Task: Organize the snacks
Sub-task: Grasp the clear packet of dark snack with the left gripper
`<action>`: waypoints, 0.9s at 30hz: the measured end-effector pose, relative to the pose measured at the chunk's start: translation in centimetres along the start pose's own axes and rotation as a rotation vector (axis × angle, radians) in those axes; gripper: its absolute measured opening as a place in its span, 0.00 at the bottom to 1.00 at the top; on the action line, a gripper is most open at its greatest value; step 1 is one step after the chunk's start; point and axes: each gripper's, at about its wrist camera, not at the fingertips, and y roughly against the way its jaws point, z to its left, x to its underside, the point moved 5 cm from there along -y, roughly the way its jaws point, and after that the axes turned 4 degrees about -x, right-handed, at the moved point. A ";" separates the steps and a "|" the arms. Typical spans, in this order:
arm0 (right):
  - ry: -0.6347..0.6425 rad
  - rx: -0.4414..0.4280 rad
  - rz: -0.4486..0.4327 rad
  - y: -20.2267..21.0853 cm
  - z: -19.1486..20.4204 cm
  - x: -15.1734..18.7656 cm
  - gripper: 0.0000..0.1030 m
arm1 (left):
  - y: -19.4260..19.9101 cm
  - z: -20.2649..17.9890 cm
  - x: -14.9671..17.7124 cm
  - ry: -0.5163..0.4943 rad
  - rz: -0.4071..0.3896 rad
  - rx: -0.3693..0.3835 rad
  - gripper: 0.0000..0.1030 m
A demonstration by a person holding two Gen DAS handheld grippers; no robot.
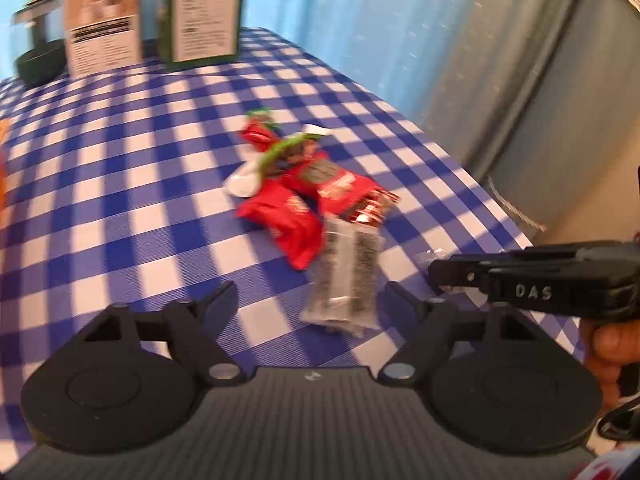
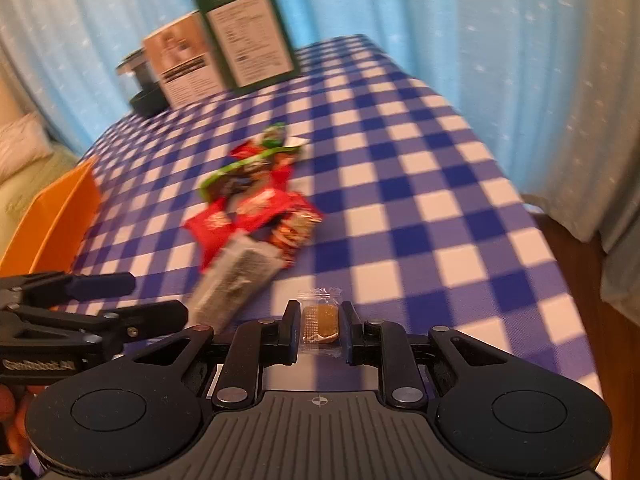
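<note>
Left wrist view looks down on a table draped in a blue-and-white checked cloth (image 1: 132, 184), its weave smooth and flat, with pale blue curtains (image 1: 360, 32) hanging in soft folds behind it. At the far edge stand a green carton (image 1: 204, 16), a tan and white box (image 1: 105, 20) and a dark round-based object with a metal top (image 1: 38, 48). Right wrist view adds an orange bin (image 2: 52, 220) at the table's left side, its plastic walls smooth and angled.

Near the middle of the cloth lies a loose heap of snack packets (image 1: 304, 184): glossy red wrappers, a green-edged one, a white piece at the far side. A clear sleeve of dark, grainy snack (image 1: 344, 280) lies at the near end of the heap, long and flat, touching a red packet.

The left gripper (image 1: 310, 300) has its black jaws spread fairly wide, the clear sleeve lying between the fingers without touching them.

The right gripper (image 2: 320, 326) is pinched narrow on a small clear-wrapped candy (image 2: 322, 320), amber and oblong, its crimped wrapper end sticking out past the fingertips just above the cloth near the table's front edge. A person's fingers (image 1: 608, 344) grip the right tool's handle.
</note>
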 end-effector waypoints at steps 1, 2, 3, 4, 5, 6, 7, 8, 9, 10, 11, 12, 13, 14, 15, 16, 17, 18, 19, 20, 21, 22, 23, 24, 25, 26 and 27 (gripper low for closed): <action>-0.012 0.011 -0.005 0.3 -0.4 0.1 0.20 | -0.4 -0.4 0.0 -0.019 -0.003 0.005 0.69; -0.021 0.019 -0.010 0.6 -0.8 0.2 0.20 | -0.7 -0.8 -0.2 -0.034 -0.006 0.006 0.67; -0.030 0.026 -0.014 1.0 -1.1 0.2 0.20 | -1.1 -1.1 -0.3 -0.047 -0.010 0.010 0.66; -0.039 0.034 -0.019 1.3 -1.4 0.3 0.20 | -1.4 -1.4 -0.4 -0.058 -0.010 0.014 0.62; -0.046 0.040 -0.022 1.5 -1.6 0.3 0.20 | -1.8 -1.7 -0.5 -0.070 -0.008 0.018 0.56; -0.052 0.044 -0.025 1.7 -1.7 0.3 0.20 | -2.1 -1.9 -0.5 -0.081 -0.006 0.020 0.54; -0.058 0.049 -0.029 1.9 -1.9 0.4 0.20 | -2.4 -2.1 -0.6 -0.093 -0.005 0.023 0.48; -0.062 0.053 -0.031 2.1 -2.0 0.5 0.20 | -2.7 -2.3 -0.6 -0.105 0.001 0.023 0.40; -0.067 0.055 -0.033 2.3 -2.1 0.6 0.20 | -3.0 -2.5 -0.6 -0.118 0.007 0.023 0.37; -0.071 0.057 -0.033 2.4 -2.1 0.6 0.20 | -3.2 -2.6 -0.6 -0.131 0.009 0.015 0.36; -0.074 0.058 -0.034 2.4 -2.2 0.7 0.20 | -3.4 -2.7 -0.6 -0.144 0.010 0.010 0.36; -0.075 0.060 -0.035 2.5 -2.1 0.8 0.20 | -3.4 -2.8 -0.6 -0.157 0.012 0.004 0.36; -0.074 0.062 -0.034 2.6 -2.1 0.8 0.20 | -3.4 -2.9 -0.5 -0.167 0.012 0.000 0.35; -0.074 0.063 -0.033 2.5 -2.0 0.8 0.20 | -3.3 -2.9 -0.5 -0.173 0.014 -0.001 0.34; -0.075 0.064 -0.033 2.6 -2.0 0.8 0.20 | -3.2 -2.9 -0.4 -0.173 0.019 -0.002 0.34; -0.075 0.064 -0.035 2.7 -1.9 0.8 0.20 | -3.1 -2.8 -0.3 -0.167 0.024 -0.002 0.33; -0.074 0.063 -0.036 2.7 -1.7 0.8 0.20 | -2.9 -2.6 -0.3 -0.160 0.027 -0.003 0.33; -0.072 0.061 -0.038 2.8 -1.5 0.6 0.20 | -2.6 -2.4 -0.2 -0.154 0.026 -0.005 0.33; -0.069 0.059 -0.040 2.8 -1.3 0.5 0.20 | -2.3 -2.2 -0.1 -0.148 0.024 -0.010 0.32; -0.066 0.056 -0.042 2.8 -1.2 0.4 0.20 | -1.8 -2.0 0.0 -0.143 0.022 -0.014 0.32; -0.061 0.053 -0.044 3.0 -1.1 0.3 0.20 | -1.4 -1.8 0.0 -0.136 0.021 -0.017 0.32; -0.058 0.051 -0.046 3.1 -0.9 0.2 0.20 | -0.9 -1.6 0.1 -0.127 0.019 -0.017 0.32; -0.055 0.048 -0.049 3.2 -0.6 0.1 0.20 | -0.4 -1.4 0.1 -0.118 0.014 -0.016 0.32; -0.051 0.045 -0.052 3.4 -0.3 -0.1 0.20 | 0.3 -1.1 0.1 -0.109 0.008 -0.019 0.32; -0.045 0.042 -0.056 3.7 0.0 -0.2 0.20 | 0.9 -0.8 0.0 -0.098 0.001 -0.023 0.32; -0.040 0.039 -0.060 3.8 0.4 -0.4 0.20 | 1.6 -0.5 0.0 -0.086 -0.006 -0.027 0.32; -0.033 0.035 -0.065 4.1 0.7 -0.6 0.20 | 2.3 -0.2 -0.1 -0.074 -0.013 -0.031 0.32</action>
